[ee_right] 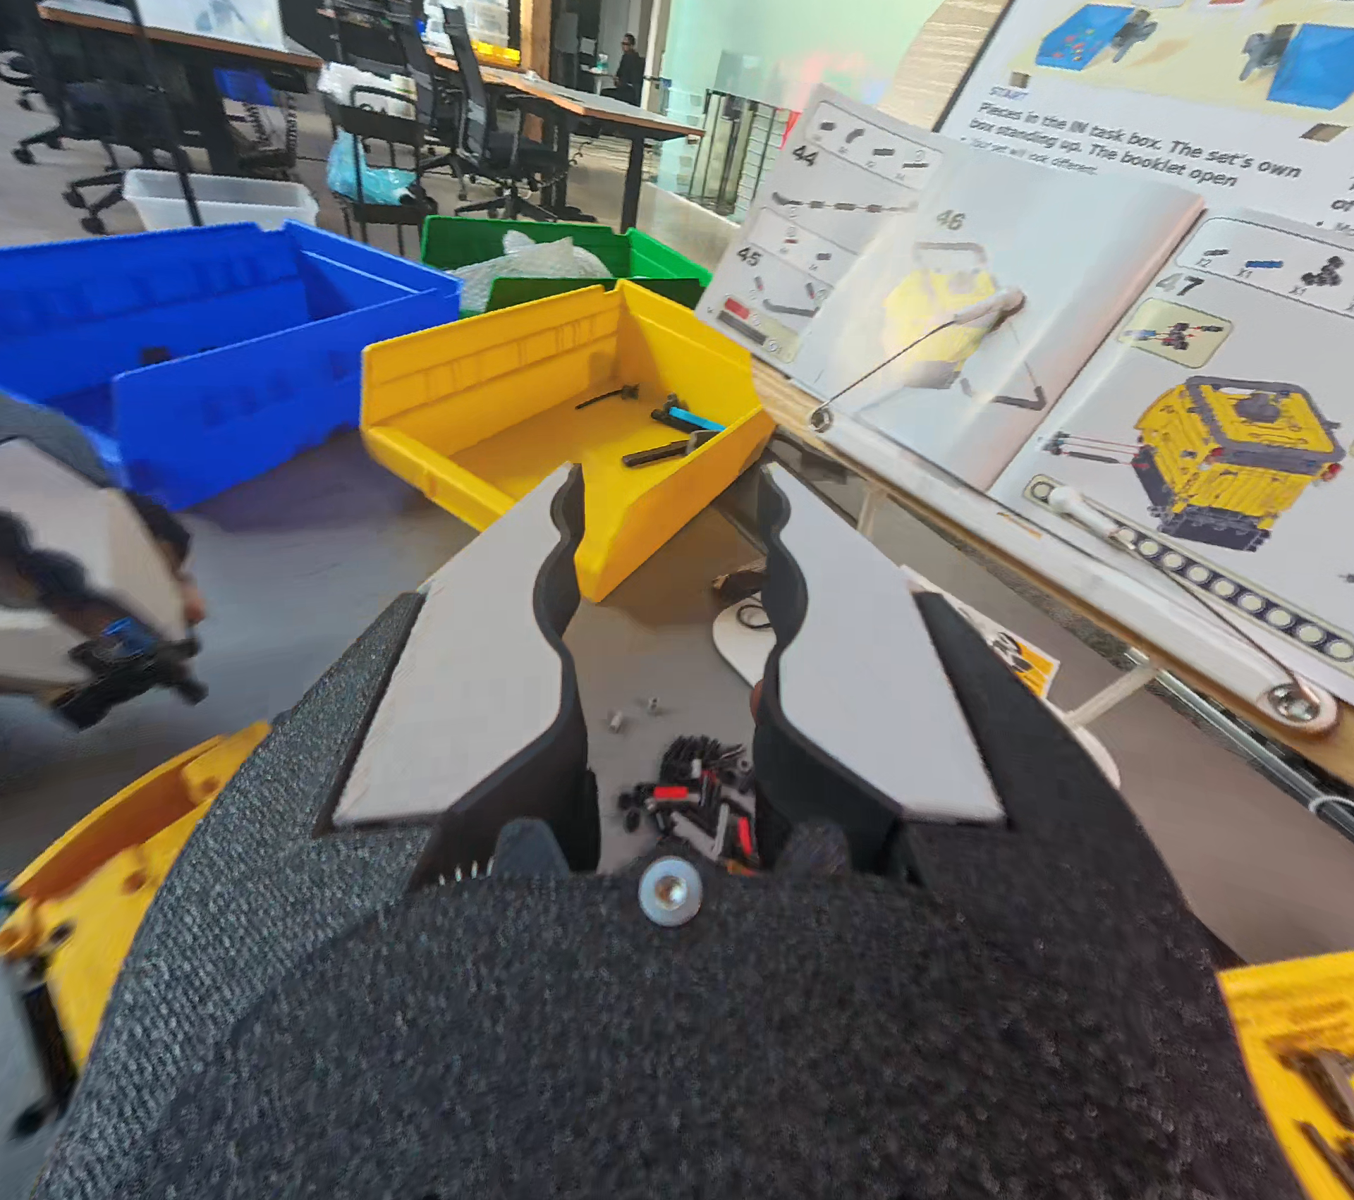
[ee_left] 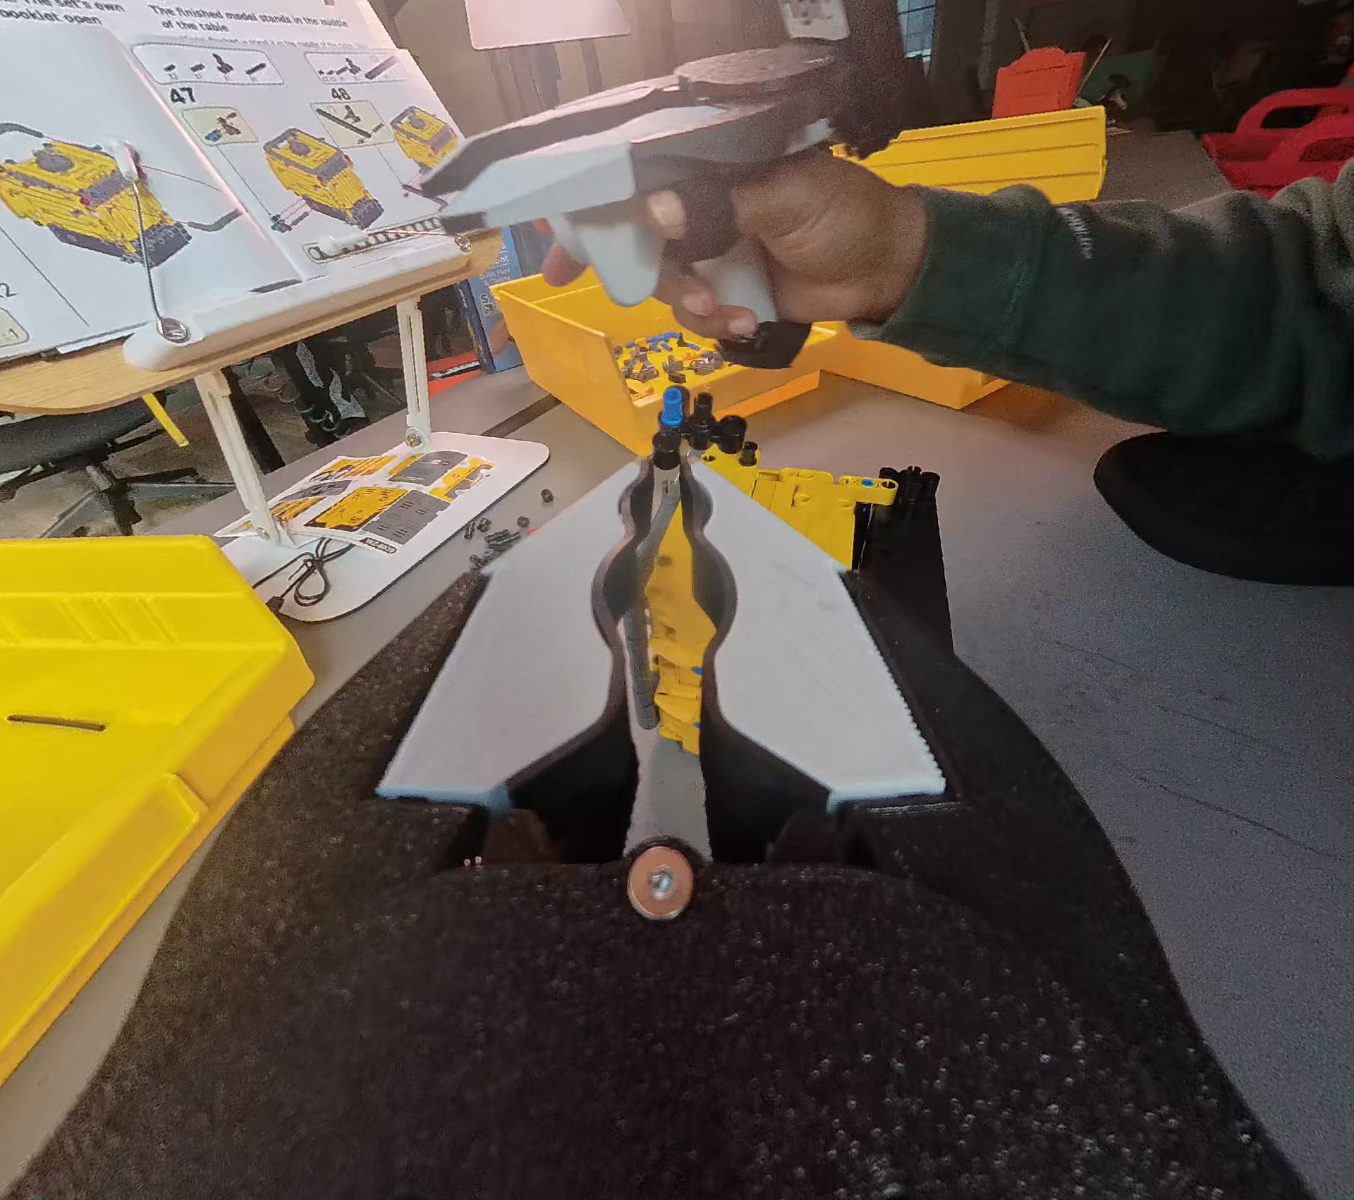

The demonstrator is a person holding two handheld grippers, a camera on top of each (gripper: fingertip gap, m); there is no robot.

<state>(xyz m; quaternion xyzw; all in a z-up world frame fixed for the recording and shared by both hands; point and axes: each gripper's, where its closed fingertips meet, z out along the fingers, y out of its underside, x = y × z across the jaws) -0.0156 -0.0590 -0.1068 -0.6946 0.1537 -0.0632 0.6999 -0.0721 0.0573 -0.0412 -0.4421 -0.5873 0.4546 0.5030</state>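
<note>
Broadly, the grey counter (ee_left: 1099, 689) carries an open instruction booklet (ee_right: 1099, 315) on a stand, with a yellow bin (ee_right: 557, 381) of a few loose pieces beside it and a blue bin (ee_right: 205, 322) farther left. Nearer, the left claw (ee_left: 670, 469) is pressed together on a small black-and-blue connector piece (ee_left: 692, 421), held above a yellow brick model (ee_left: 806, 498) on the counter. That piece looks light, stiff and easily dropped; a pinch across its black hub seems safest. The right claw (ee_right: 670, 491) is spread and empty, above scattered small pins (ee_right: 696, 791).
</note>
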